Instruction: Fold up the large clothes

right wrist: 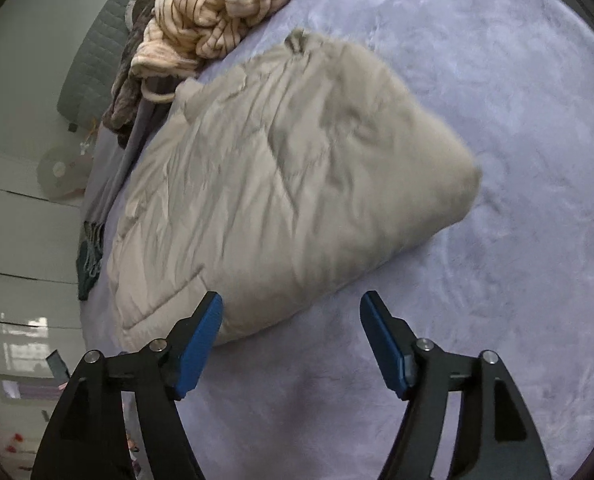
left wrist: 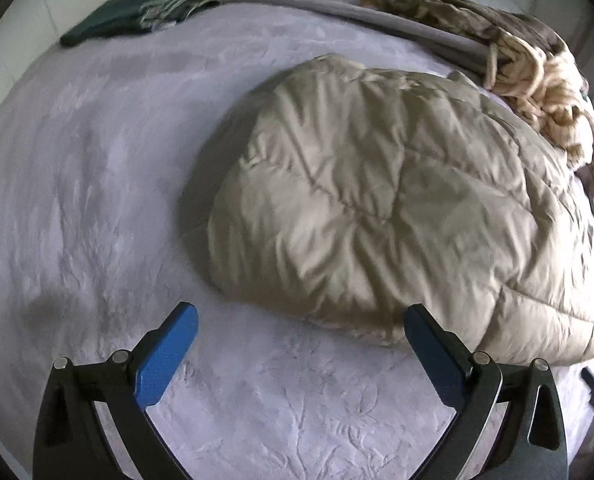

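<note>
Left gripper (left wrist: 301, 320): yours is spread wide with nothing in it, hanging over the bed just short of the jacket's near edge. Your blue pads (left wrist: 165, 360) aren't touching any fabric.

Green garment (left wrist: 137, 16): far left in your left view, dark green, lying flat near the far edge of the bed.

Bed (left wrist: 77, 200): pale lilac plush cover with a pressed leaf pattern. It carries everything here.

Jacket (left wrist: 377, 208): the beige puffy quilted one, lying on the bed in a rounded, bunched-up mound. In your left view it sits right of centre; in your right view (right wrist: 289, 184) it's centre-left, stretching away from you.

Striped knit (left wrist: 537, 84): cream with dark stripes, heaped up just beyond the jacket's far end and seeming to touch it. There's a darker brownish garment (left wrist: 509, 28) under it.

Right gripper (right wrist: 291, 312): also released and holding nothing. Its left pad (right wrist: 199, 352) overlaps the jacket's near hem in the picture, but I can't tell if it's actually touching. The other pad is over bare bed.
</note>
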The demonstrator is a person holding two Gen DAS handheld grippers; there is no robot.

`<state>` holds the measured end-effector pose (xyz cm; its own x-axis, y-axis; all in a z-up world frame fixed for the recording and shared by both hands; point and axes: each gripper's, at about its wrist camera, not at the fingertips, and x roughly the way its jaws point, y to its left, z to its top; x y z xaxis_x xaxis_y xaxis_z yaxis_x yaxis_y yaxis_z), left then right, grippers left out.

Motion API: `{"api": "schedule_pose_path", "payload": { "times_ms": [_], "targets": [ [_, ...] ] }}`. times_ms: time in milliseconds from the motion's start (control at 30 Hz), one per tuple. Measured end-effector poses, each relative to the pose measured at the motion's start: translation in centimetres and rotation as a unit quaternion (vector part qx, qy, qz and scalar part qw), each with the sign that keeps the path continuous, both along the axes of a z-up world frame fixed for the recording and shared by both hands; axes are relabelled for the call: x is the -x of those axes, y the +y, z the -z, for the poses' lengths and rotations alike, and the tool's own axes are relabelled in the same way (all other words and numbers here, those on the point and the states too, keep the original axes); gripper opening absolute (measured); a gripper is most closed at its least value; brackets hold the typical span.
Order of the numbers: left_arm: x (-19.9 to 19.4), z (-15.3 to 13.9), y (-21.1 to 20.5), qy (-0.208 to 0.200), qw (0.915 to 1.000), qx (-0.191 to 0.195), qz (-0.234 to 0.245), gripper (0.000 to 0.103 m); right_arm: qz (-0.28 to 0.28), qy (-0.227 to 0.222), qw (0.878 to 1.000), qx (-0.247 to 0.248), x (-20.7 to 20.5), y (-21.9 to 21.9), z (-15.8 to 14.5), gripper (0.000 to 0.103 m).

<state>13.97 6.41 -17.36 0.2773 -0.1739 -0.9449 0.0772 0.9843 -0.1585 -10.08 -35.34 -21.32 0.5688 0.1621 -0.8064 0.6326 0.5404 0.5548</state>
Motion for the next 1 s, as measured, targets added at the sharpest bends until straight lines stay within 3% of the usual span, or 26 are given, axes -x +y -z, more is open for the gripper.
{"api": "schedule_pose_path", "payload": {
  "times_ms": [100, 167, 300, 333, 367, 667, 867, 900, 1000],
  "targets": [
    [-0.1, 1.3, 0.9, 0.033, 0.9976, 0.059, -0.015, 0.103, 0.002, -0.010, 1.000, -0.024, -0.6, 0.3, 1.2, 0.087],
    [-0.2, 2.1, 1.8, 0.052, 0.9905, 0.124, -0.026, 0.103, 0.011, -0.023, 0.999, -0.043, -0.9, 0.3, 1.9, 0.087],
    [-0.3, 4.2, 3.0, 0.096, 0.9638, 0.244, -0.051, 0.103, 0.030, -0.044, 0.995, -0.082, -1.6, 0.2, 3.3, 0.091],
    [-0.4, 4.9, 3.2, 0.105, 0.9565, 0.266, -0.058, 0.103, 0.036, -0.049, 0.994, -0.092, -1.8, 0.2, 3.6, 0.101],
    [-0.5, 5.3, 3.4, 0.108, 0.9529, 0.276, -0.063, 0.103, 0.040, -0.054, 0.993, -0.102, -1.9, 0.2, 3.9, 0.103],
    [-3.7, 5.8, 3.0, 0.073, 0.9471, 0.300, -0.087, 0.103, 0.064, -0.094, 0.982, -0.152, -3.8, -0.6, 5.1, 0.103],
    [-6.1, 7.7, 1.5, 0.069, 0.9374, 0.309, -0.146, 0.103, 0.070, -0.117, 0.972, -0.193, -5.8, -0.5, 6.7, 0.103],
    [-6.1, 7.7, 1.4, 0.065, 0.9377, 0.306, -0.151, 0.098, 0.070, -0.113, 0.973, -0.191, -6.1, -0.5, 6.9, 0.103],
    [-5.9, 7.4, 1.7, 0.053, 0.9415, 0.296, -0.152, 0.061, 0.075, -0.107, 0.973, -0.188, -6.6, -0.5, 7.1, 0.103]
  ]
}}
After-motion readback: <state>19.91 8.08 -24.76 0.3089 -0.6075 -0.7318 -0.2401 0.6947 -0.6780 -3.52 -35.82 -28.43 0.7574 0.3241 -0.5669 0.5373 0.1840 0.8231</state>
